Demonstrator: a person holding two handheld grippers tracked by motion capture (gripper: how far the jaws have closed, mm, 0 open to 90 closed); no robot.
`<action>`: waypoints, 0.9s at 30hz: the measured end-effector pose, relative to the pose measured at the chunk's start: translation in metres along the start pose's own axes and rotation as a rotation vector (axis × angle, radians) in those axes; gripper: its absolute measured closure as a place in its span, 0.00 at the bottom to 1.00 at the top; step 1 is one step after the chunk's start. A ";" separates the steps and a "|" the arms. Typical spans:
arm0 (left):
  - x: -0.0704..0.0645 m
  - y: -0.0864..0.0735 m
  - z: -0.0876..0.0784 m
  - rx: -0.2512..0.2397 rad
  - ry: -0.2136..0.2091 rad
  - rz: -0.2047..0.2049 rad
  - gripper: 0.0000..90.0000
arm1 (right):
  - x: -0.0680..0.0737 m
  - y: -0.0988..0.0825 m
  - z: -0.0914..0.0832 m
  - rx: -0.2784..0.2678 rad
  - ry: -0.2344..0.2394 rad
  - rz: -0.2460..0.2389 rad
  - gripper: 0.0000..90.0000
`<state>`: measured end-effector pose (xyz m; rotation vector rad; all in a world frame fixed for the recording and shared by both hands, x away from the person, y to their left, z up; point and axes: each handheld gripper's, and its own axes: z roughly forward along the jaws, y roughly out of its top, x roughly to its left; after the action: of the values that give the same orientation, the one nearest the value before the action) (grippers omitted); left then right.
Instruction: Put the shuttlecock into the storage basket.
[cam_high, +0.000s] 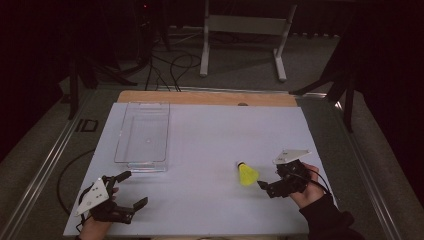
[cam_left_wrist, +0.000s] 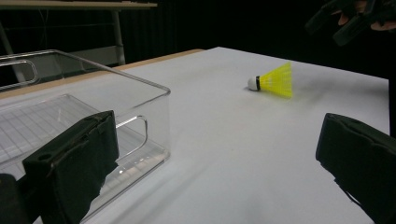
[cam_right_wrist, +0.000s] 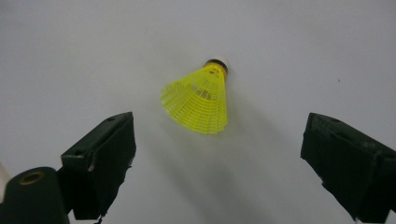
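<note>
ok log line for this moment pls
left gripper: open, idle by clear bin | right gripper: open, facing yellow shuttlecock | shuttlecock: lying on table, untouched

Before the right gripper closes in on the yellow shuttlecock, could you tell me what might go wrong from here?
1. The shuttlecock lies on its side on the smooth white table, skirt toward the open right gripper; a nudging jaw could roll it away.
2. The mesh skirt looks thin, so a hard squeeze might crush it.
3. The left gripper sits open just before the clear bin and could bump it.
</note>
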<state>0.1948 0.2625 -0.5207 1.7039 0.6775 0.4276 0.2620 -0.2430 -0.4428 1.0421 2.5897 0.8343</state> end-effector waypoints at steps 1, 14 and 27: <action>0.000 0.000 0.000 0.000 0.000 0.000 0.00 | -0.001 0.000 0.002 0.006 0.009 0.004 0.11; 0.000 -0.001 0.000 0.003 -0.007 -0.004 0.00 | -0.002 -0.005 0.036 0.106 0.056 0.011 0.10; 0.000 -0.001 0.001 0.006 -0.008 -0.002 0.00 | -0.005 -0.005 0.060 0.219 0.044 0.113 0.10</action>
<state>0.1949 0.2623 -0.5216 1.7096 0.6757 0.4172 0.2871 -0.2245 -0.4950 1.2521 2.7284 0.6140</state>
